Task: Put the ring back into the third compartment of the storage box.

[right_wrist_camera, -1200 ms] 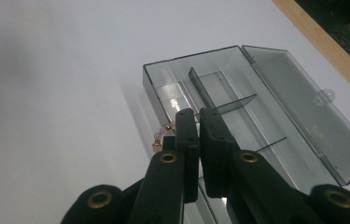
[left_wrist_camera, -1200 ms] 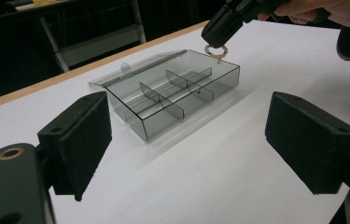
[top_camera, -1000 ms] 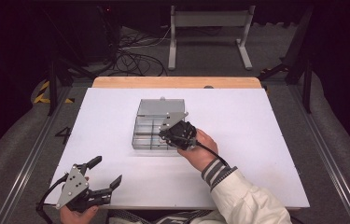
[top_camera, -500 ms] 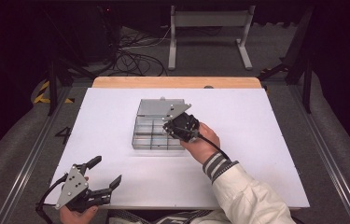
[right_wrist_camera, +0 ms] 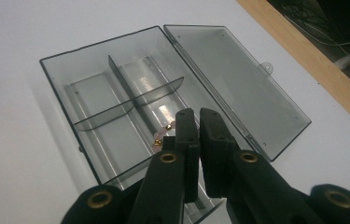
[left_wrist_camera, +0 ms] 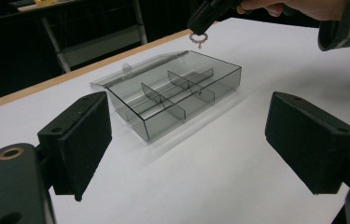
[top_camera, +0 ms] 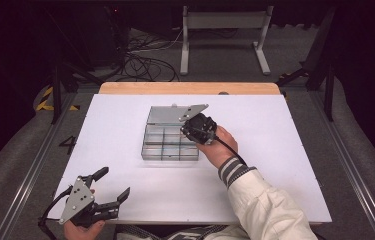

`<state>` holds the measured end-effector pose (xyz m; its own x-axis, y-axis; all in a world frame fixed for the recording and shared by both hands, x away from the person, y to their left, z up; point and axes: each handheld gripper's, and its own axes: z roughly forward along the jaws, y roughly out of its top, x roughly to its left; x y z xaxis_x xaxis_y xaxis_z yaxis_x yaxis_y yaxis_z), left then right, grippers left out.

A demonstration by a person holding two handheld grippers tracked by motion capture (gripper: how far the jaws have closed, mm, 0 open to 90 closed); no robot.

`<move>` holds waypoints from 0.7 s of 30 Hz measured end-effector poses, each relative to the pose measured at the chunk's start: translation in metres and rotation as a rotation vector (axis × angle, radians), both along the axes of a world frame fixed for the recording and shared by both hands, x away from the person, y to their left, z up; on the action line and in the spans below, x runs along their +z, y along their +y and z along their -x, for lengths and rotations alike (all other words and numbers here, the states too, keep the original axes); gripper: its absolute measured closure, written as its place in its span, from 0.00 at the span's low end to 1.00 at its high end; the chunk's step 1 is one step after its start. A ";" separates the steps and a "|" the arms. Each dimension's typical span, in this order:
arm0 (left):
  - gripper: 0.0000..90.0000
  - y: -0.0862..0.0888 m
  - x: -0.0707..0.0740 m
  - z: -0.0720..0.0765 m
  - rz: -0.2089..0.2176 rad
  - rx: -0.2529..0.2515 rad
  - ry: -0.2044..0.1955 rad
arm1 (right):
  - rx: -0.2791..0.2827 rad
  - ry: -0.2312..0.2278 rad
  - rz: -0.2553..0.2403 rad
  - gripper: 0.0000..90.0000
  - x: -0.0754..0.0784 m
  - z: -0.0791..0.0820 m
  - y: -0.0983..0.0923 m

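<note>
The right gripper (top_camera: pixel 191 126) is up over the clear box (top_camera: pixel 170 142), and its two black jaws are pressed together on a little pink bracelet (left_wrist_camera: pixel 199 38). The bracelet hangs in the air just above the box, over the side nearest the open lid (right_wrist_camera: pixel 238 84). It is not touching the box. In the right gripper view a bit of pink and a tiny gold piece peek out beside the jaws.

The box sits in the middle of the white table (top_camera: pixel 285 150). Thin walls split it into small rooms, and they look empty. The lid lies flat behind the box.

The left gripper (top_camera: pixel 110 190) waits near the table edge, well apart from the box, with its jaws spread wide and nothing in them.

I think the bracelet could go wrong here. It hangs close to a thin wall, so it might land half in one room and half in another. It might also stick to a jaw pad, or drop on the lid.
</note>
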<state>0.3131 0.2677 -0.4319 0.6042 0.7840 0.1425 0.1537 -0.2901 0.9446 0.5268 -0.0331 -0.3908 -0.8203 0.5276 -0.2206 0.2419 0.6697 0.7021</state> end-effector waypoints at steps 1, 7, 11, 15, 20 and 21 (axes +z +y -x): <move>0.17 0.000 0.000 0.000 -0.003 0.000 -0.004 | -0.007 0.005 0.000 0.97 0.000 -0.001 0.000; 0.17 0.000 0.000 0.000 -0.003 0.001 -0.004 | -0.031 0.011 -0.001 0.97 -0.005 -0.010 -0.003; 0.17 0.000 0.000 0.000 -0.002 -0.001 -0.003 | -0.053 0.022 -0.006 0.97 -0.008 -0.017 -0.005; 0.17 0.000 0.000 0.000 0.006 0.000 0.002 | -0.071 0.038 -0.018 0.97 -0.011 -0.023 -0.007; 0.17 0.000 0.000 0.000 0.006 0.000 0.002 | -0.087 0.044 -0.027 0.97 -0.015 -0.028 -0.008; 0.17 0.000 0.000 0.000 0.007 0.000 0.002 | -0.090 0.046 -0.025 0.97 -0.015 -0.029 -0.008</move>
<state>0.3130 0.2676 -0.4321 0.6046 0.7848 0.1362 0.1553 -0.2838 0.9462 0.5561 -0.0408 -0.4059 -0.7781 0.6048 -0.1696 0.3327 0.6258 0.7055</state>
